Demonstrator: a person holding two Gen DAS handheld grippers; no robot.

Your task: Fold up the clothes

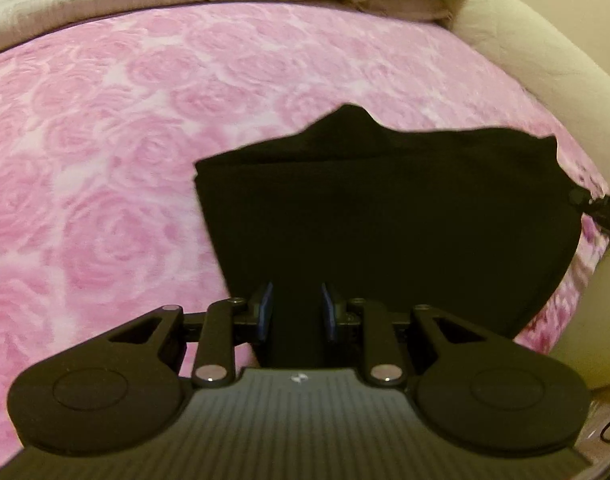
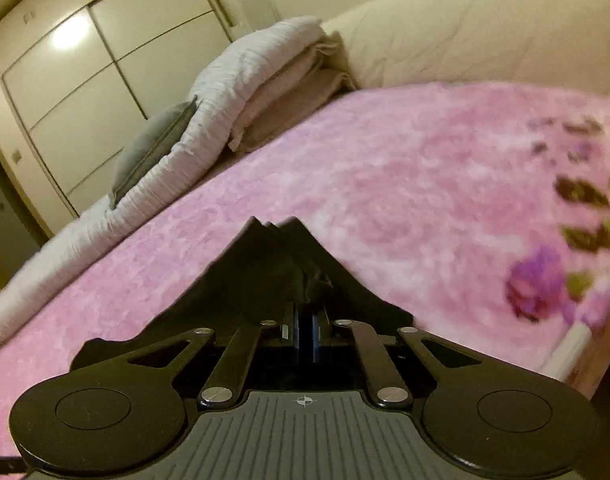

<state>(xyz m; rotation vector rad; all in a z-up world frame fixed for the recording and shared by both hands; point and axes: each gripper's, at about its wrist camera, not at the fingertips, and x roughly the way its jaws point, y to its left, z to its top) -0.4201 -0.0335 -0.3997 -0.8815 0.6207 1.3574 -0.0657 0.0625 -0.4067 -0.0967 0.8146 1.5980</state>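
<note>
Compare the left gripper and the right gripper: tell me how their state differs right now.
The left gripper has its fingers apart, with black garment between them but not pinched; the right gripper has its fingers closed tight on a bunched edge of the garment. The left faces a broad flat panel of cloth; the right holds a peaked, gathered fold. Both work the same garment over the pink rose blanket.

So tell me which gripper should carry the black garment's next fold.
Right. The right gripper is shut on the black fabric garment, pinching its edge above the pink rose-patterned blanket. The left gripper is open, with cloth between its fingers but not clamped, so it would probably need to close first.
</note>
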